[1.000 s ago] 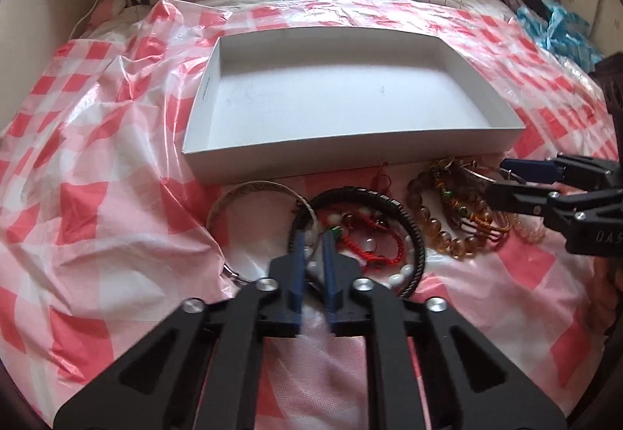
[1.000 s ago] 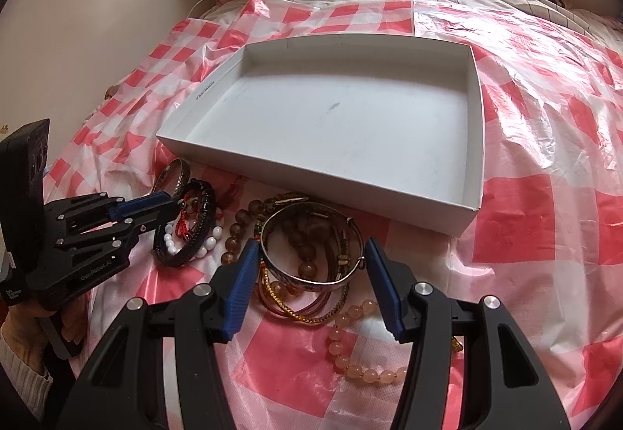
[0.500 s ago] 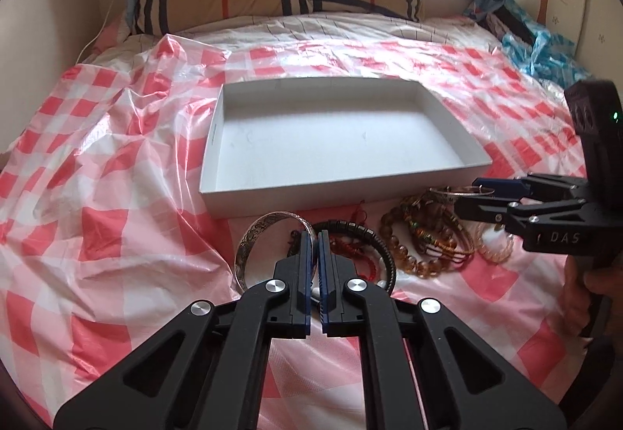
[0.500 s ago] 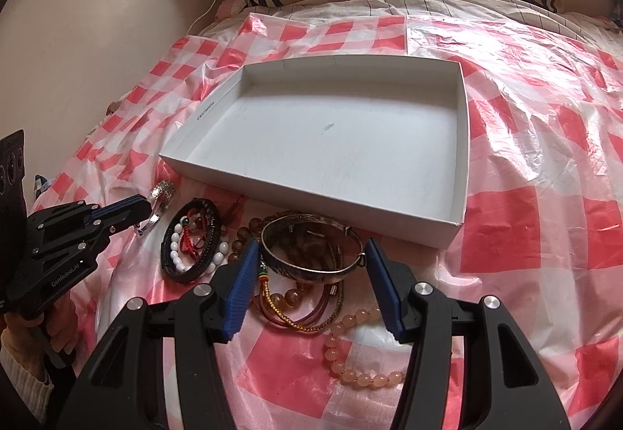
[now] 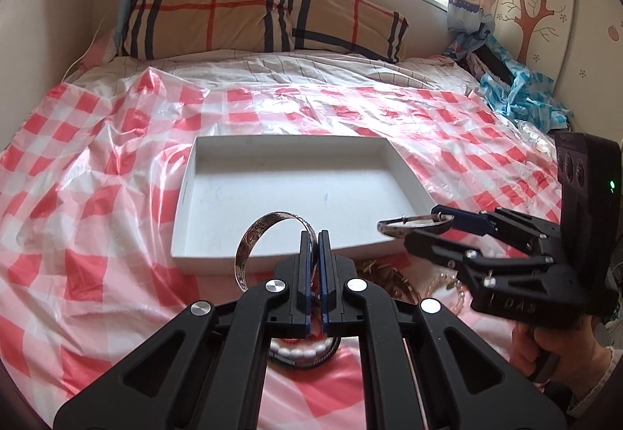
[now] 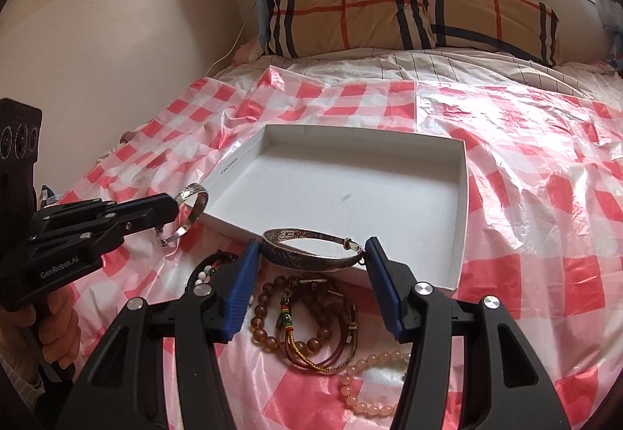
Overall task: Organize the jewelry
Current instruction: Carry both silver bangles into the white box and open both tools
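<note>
My left gripper is shut on a silver bangle and holds it in the air just before the near wall of the empty white box; the bangle also shows in the right wrist view. My right gripper is shut on a second, clasped silver bangle, lifted near the box's front edge; it appears at the right in the left wrist view. Below lie amber bead bracelets, red cord bangles, a pale bead strand and a black band with white beads.
The box and jewelry lie on a crinkled red-and-white checked plastic sheet over a bed. A plaid pillow lies at the head under a window. A wall runs along the left. Blue cloth is piled at the far right.
Both grippers have risen from the pile, each lifting a silver bangle off the sheet to the height of the box's front edge. The left jaws closed on theirs about a second ago.
</note>
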A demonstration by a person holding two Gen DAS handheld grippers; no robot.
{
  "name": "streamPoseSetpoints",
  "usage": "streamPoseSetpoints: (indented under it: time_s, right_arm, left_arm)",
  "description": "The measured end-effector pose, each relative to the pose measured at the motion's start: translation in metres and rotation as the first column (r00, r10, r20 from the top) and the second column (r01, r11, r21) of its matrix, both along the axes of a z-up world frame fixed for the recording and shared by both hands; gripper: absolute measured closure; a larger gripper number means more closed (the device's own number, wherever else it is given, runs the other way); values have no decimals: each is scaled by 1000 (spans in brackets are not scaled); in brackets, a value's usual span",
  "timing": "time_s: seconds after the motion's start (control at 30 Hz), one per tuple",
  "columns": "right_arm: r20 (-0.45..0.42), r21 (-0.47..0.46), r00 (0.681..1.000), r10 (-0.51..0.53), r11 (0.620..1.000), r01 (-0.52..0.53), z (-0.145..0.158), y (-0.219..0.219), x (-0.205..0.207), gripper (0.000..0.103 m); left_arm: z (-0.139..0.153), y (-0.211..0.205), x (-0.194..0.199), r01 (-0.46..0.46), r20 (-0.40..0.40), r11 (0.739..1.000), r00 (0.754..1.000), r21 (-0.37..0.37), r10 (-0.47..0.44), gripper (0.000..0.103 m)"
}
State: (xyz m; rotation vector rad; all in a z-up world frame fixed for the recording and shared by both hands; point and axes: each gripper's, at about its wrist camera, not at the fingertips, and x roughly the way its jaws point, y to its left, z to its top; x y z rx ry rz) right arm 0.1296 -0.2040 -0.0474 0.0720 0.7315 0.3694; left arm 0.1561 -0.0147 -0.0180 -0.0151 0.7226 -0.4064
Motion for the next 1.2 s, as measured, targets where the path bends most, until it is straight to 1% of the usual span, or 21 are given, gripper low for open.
streamPoseSetpoints:
  time_s: [0.07,0.17,0.27,0.37,0.4,0.43,0.47,0.57,0.67,0.73,0.77,0.97,1.13,1.2]
  right_arm:
    - [13,-11,1000,0,1000,0,2,5,6,49]
    - [20,-3,1000,-10,1000,10,4,8,22,49]
    - [25,0,1000,-18,1000,18,1,12,37,49]
    - [23,-27,999,-26,999,27,-8,18,51,48]
    - [12,-43,999,-34,998,34,-12,19,55,45]
    - [-7,-55,999,-40,998,39,-17,20,59,40]
    - [-19,-61,999,-46,997,45,-21,19,61,32]
    - [-35,-75,998,-54,996,51,-26,16,61,32]
    - [-36,-78,998,-51,996,48,-28,16,58,31]
    - [-34,-92,998,-47,995,43,-30,19,56,29]
    - [-35,-98,998,-45,994,41,-30,20,56,26]
    - [-49,-118,997,-63,991,57,-33,19,57,23]
    - [-67,-112,994,-83,991,76,-35,10,59,22]
    - [-70,-108,994,-87,991,79,-35,8,59,22]
  left_arm:
    - [2,-4,8,-1,7,1000,1000,3,1,100]
    - [3,-9,20,-9,22,1000,1000,22,9,100]
    - [1,-13,32,-27,29,999,999,43,25,100]
    - [-4,-17,41,-55,43,996,998,76,52,99]
    - [-6,-17,43,-69,46,994,997,85,65,99]
    - [-9,-18,46,-89,44,991,995,97,85,99]
    - [-13,-18,48,-98,40,989,995,106,95,99]
    - [-24,-21,52,-115,30,982,993,152,111,98]
    - [-26,-22,51,-115,37,980,993,165,110,98]
    - [-26,-22,50,-114,41,979,993,170,109,98]
    - [-27,-22,50,-114,38,978,993,174,109,98]
    - [-34,-21,53,-115,8,976,993,183,115,96]
    - [-38,-22,53,-112,-1,975,993,193,115,91]
    - [-38,-24,51,-110,5,973,994,201,111,84]
